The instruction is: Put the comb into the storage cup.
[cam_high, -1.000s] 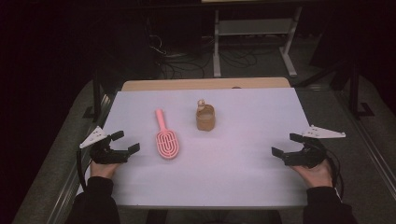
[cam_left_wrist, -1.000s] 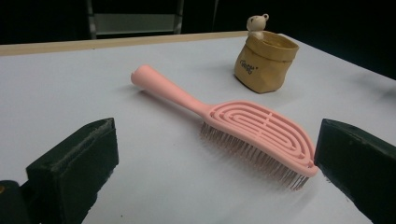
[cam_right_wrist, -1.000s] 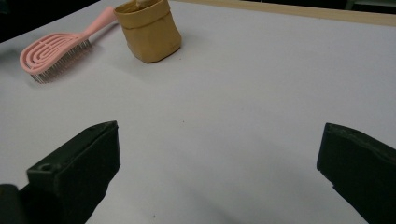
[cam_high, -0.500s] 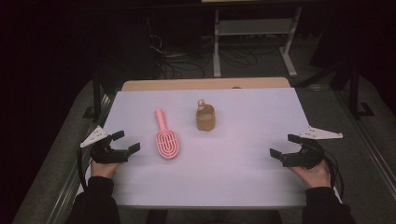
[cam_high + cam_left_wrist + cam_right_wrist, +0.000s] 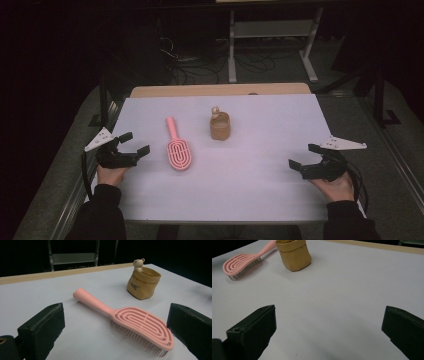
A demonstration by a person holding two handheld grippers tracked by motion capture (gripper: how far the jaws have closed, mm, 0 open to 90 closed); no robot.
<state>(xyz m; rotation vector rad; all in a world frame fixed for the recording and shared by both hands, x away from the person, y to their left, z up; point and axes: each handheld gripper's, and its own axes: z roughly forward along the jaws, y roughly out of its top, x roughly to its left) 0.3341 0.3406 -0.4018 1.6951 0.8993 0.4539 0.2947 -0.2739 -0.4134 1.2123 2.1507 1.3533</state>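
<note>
1. We recorded the left tongs [image 5: 131,148] low over the left edge of the white tabletop [image 5: 260,170], jaws spread wide and pinching nothing.
2. We recorded the right tongs [image 5: 306,160] near the right edge of the tabletop, jaws likewise spread and empty.
3. We located the pink plastic hairbrush with the looped, slotted head [image 5: 177,148] lying flat, bristles down, just to the right of the left tongs. Its handle pointed toward the far edge. In the left gripper view the pink plastic hairbrush [image 5: 130,318] lay between the two jaws in the line of sight, but apart from both.
4. We located the small tan paper-style pouch with a bear figure on its rim [image 5: 219,125] standing upright beyond and to the right of the brush head, near it but not touching. The right gripper view showed the pouch [image 5: 293,254] well apart from the right tongs.
5. We judged the work as not yet begun: neither thing was touched or lifted. The approach, the grasp and any placement all remained.
</note>
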